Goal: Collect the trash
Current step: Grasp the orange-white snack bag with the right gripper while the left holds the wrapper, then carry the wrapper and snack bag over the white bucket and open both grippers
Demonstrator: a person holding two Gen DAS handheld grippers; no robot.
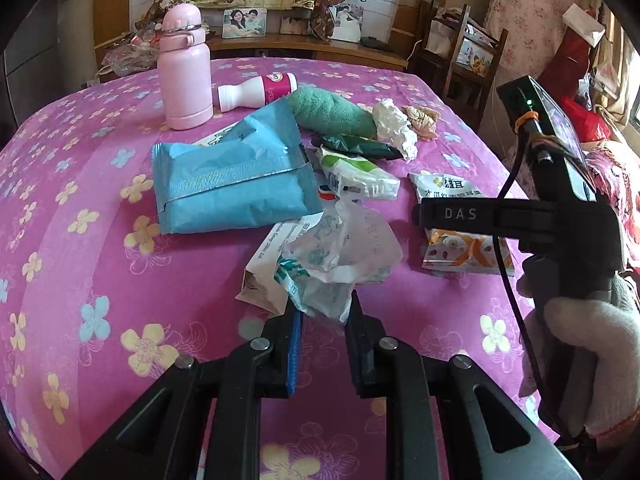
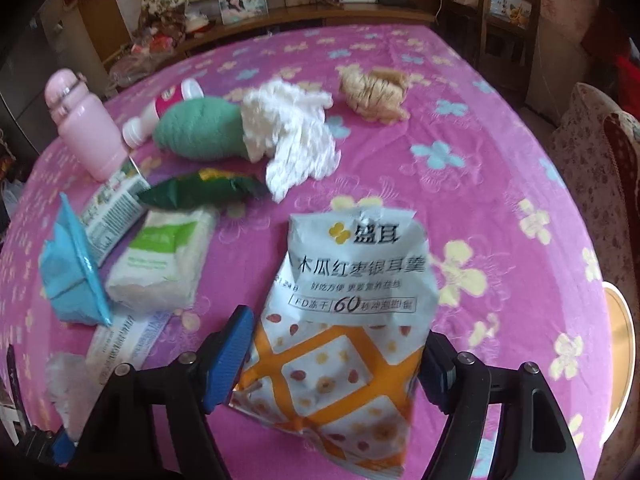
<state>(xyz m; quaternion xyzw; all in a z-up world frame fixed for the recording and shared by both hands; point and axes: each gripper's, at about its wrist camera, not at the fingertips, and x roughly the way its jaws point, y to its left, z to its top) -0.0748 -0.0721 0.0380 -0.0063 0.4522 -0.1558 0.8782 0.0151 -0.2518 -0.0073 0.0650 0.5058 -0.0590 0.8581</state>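
Trash lies on a pink flowered tablecloth. My left gripper is shut on a crumpled clear plastic bag that lies over a white paper carton. My right gripper is open, its fingers on either side of a white and orange snack pouch that lies flat; it also shows in the left wrist view. Other trash: a blue wrapper, a dark green wrapper, white crumpled tissue, tan crumpled paper.
A pink flask stands at the back left, a small white and pink bottle lies beside it. A green cloth roll and a white tissue pack lie mid-table. Wooden chairs stand behind the table.
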